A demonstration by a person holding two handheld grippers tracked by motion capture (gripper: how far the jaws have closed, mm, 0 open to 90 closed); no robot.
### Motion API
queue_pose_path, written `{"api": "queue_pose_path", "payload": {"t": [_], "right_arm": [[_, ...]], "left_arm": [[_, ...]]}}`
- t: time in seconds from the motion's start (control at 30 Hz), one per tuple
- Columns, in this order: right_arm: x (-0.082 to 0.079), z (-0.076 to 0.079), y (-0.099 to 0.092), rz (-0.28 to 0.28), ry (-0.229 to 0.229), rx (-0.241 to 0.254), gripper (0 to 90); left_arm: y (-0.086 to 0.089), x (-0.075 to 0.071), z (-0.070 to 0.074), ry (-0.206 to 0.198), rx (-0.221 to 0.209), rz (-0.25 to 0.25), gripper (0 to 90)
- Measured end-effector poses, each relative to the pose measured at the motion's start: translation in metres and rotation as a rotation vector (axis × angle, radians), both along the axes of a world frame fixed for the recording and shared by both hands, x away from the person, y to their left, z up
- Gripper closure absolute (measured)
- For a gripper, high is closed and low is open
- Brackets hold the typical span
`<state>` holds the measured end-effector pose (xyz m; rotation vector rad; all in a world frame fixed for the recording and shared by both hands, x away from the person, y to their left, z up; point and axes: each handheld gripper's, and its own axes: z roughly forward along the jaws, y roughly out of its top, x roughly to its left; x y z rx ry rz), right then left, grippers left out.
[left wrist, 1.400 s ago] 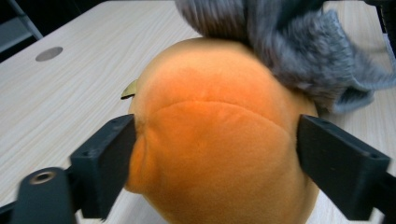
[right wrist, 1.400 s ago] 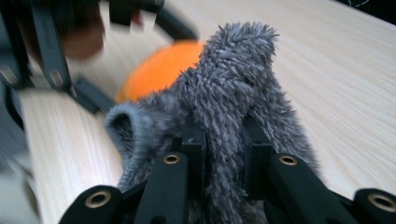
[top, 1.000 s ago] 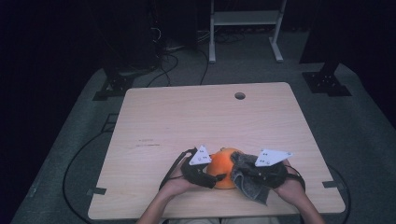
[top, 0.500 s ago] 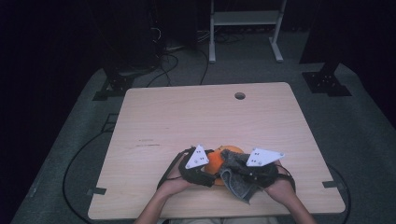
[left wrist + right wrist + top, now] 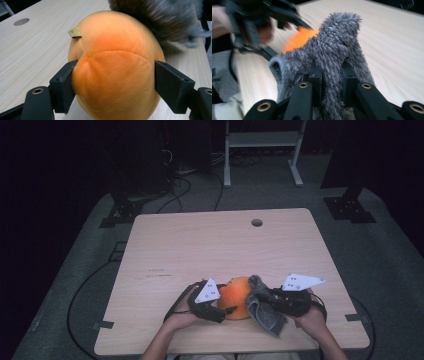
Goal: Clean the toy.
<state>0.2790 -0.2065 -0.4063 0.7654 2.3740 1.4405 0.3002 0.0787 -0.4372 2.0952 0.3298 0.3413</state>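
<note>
An orange plush ball rests near the table's front edge. My left gripper is shut on it from the left, and the jaws have just been closing. In the left gripper view both pads press the orange plush at its sides, where my left gripper dents the fabric. A grey furry cloth hangs against the ball's right side, with my right gripper shut on it. In the right gripper view the grey cloth stands pinched in my right gripper, the orange plush behind it.
The light wooden table has a round cable hole at the back. A small tag sticks out of the plush. Beyond the table stand a white frame and dark stand feet; cables lie on the floor at the left.
The right gripper swept the grey cloth left over the ball, then drew it back to the right side. The left hand stayed in place on the ball.
</note>
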Motion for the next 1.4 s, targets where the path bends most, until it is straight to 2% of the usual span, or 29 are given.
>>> {"api": "queue_pose_path", "payload": {"t": [0.07,0.1,0.13,0.17,0.2,0.23,0.3,0.43,0.53,0.57,0.6,0.63,0.73,0.77,0.8,0.83,0.9,0.93,0.97,1.0,1.07,1.13,1.17,1.2,1.27,1.33,1.4], "right_arm": [[0.003,-0.008,0.004,-0.007,0.005,-0.047,73.2],[0.011,-0.022,-0.002,-0.013,0.042,-0.051,72.7],[0.011,-0.022,-0.002,-0.013,0.042,-0.051,72.7],[0.017,-0.028,-0.012,-0.054,0.088,-0.056,72.7],[0.017,-0.028,-0.012,-0.054,0.088,-0.056,72.7],[0.018,-0.029,-0.016,-0.081,0.090,-0.081,72.6],[0.017,-0.027,-0.017,-0.085,0.086,-0.066,72.7],[0.013,-0.014,-0.009,-0.046,0.058,0.025,72.7],[0.018,-0.022,-0.005,-0.032,0.066,0.003,73.1],[0.026,-0.028,-0.014,-0.047,0.103,0.002,72.9],[0.026,-0.028,-0.014,-0.047,0.103,0.002,72.9],[0.030,-0.037,-0.022,-0.103,0.134,-0.048,73.4],[0.030,-0.040,-0.027,-0.115,0.154,-0.043,73.5],[0.027,-0.032,-0.024,-0.099,0.131,-0.009,73.4],[0.027,-0.032,-0.024,-0.099,0.131,-0.009,73.4],[0.025,-0.028,-0.021,-0.087,0.115,0.011,73.2],[0.024,-0.026,-0.015,-0.081,0.096,0.007,73.1],[0.026,-0.028,-0.014,-0.080,0.101,0.004,73.1],[0.031,-0.034,-0.018,-0.097,0.140,0.001,73.1],[0.031,-0.034,-0.018,-0.097,0.140,0.001,73.1],[0.035,-0.041,-0.022,-0.133,0.170,-0.032,73.2],[0.037,-0.043,-0.027,-0.148,0.186,-0.039,73.3],[0.035,-0.039,-0.028,-0.154,0.171,-0.035,73.2],[0.032,-0.033,-0.030,-0.153,0.152,-0.010,72.9],[0.025,-0.018,-0.034,-0.114,0.122,0.080,72.6],[0.021,-0.010,-0.033,-0.073,0.112,0.140,72.5],[0.022,-0.013,-0.029,-0.057,0.122,0.125,72.4]], "left_arm": [[0.002,0.000,0.000,0.005,0.010,-0.002,24.6],[0.003,0.001,0.000,0.004,0.017,-0.003,25.0],[0.004,0.001,0.000,0.005,0.023,-0.003,25.0],[0.005,0.002,-0.001,0.011,0.022,0.000,25.1],[0.005,0.002,-0.001,0.011,0.022,0.000,25.1],[0.006,0.002,-0.001,0.008,0.024,-0.003,25.1],[0.005,0.001,-0.001,0.005,0.021,-0.008,25.1],[0.002,-0.001,-0.002,-0.012,0.022,-0.026,25.1],[0.002,-0.002,-0.003,-0.015,0.023,-0.028,25.0],[0.001,-0.002,-0.003,-0.016,0.023,-0.028,24.9],[0.002,-0.002,-0.003,-0.014,0.022,-0.027,24.9],[0.003,-0.002,-0.003,-0.008,0.016,-0.026,24.5],[0.002,-0.003,-0.003,-0.011,0.018,-0.031,24.3],[0.002,-0.003,-0.003,-0.013,0.020,-0.035,24.0],[0.002,-0.003,-0.003,-0.014,0.021,-0.038,24.0],[0.002,-0.003,-0.004,-0.013,0.022,-0.040,23.9],[0.003,-0.003,-0.004,-0.005,0.021,-0.042,23.5],[0.003,-0.003,-0.004,-0.002,0.020,-0.044,23.2],[0.003,-0.003,-0.004,-0.004,0.020,-0.045,23.0],[0.003,-0.003,-0.004,-0.005,0.019,-0.045,23.0],[0.003,-0.003,-0.004,-0.007,0.019,-0.046,22.9],[0.003,-0.003,-0.004,-0.009,0.020,-0.048,22.8],[0.002,-0.004,-0.004,-0.012,0.023,-0.049,22.6],[0.002,-0.004,-0.004,-0.016,0.024,-0.050,22.2],[-0.001,-0.006,-0.005,-0.026,0.027,-0.054,20.2],[-0.003,-0.006,-0.005,-0.032,0.022,-0.064,19.8],[-0.003,-0.008,-0.005,-0.035,0.025,-0.070,19.8]]}}
